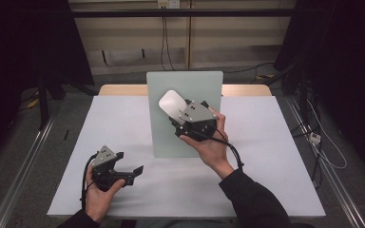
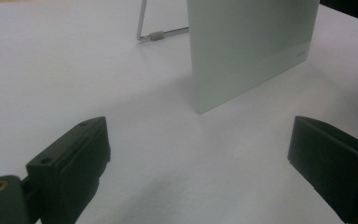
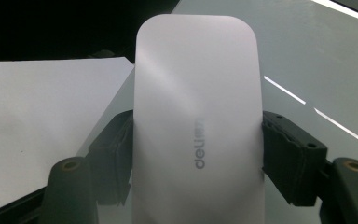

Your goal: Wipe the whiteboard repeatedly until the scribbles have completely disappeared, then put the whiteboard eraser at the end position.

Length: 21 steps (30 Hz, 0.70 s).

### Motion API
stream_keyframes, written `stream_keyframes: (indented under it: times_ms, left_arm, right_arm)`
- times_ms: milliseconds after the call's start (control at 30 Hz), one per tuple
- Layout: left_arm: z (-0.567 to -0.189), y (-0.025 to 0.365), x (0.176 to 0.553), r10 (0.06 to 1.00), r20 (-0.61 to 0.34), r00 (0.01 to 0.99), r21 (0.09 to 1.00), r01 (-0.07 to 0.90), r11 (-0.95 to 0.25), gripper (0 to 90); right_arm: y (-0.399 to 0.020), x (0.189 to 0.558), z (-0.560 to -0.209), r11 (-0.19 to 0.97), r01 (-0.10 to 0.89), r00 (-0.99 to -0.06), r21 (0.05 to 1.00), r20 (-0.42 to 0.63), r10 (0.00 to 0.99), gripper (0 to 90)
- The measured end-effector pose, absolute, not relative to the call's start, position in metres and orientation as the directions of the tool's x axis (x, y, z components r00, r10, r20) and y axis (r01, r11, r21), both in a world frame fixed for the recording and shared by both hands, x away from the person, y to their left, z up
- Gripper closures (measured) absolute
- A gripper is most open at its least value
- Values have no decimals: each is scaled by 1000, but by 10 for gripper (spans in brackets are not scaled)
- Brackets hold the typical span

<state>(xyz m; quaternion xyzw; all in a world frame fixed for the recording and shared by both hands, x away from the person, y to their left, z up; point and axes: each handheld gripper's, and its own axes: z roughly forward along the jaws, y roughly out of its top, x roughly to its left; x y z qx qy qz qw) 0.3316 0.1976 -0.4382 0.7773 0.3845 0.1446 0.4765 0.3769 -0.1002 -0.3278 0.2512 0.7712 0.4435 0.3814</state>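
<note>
**White eraser clamped over the board, left side open**

The right gripper (image 1: 178, 114) is clamped on a white eraser (image 3: 198, 116), its pads pressing both long sides. The eraser sits over the upper part of the pale green board (image 1: 171, 137), inside its edges. The left gripper (image 1: 123, 166) hovers near the table's (image 1: 266, 156) front-left corner, jaws spread wide with nothing between them. Bare tabletop lies on both sides of the board.
</note>
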Motion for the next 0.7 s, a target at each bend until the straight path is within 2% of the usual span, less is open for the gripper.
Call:
stream_keyframes:
  times_ms: [700]
  left_arm:
    - [-440,198,332,738,-157,657,852,468,-235,55]
  right_arm:
    - [-118,370,-338,468,111,-644,877,-295,705,319]
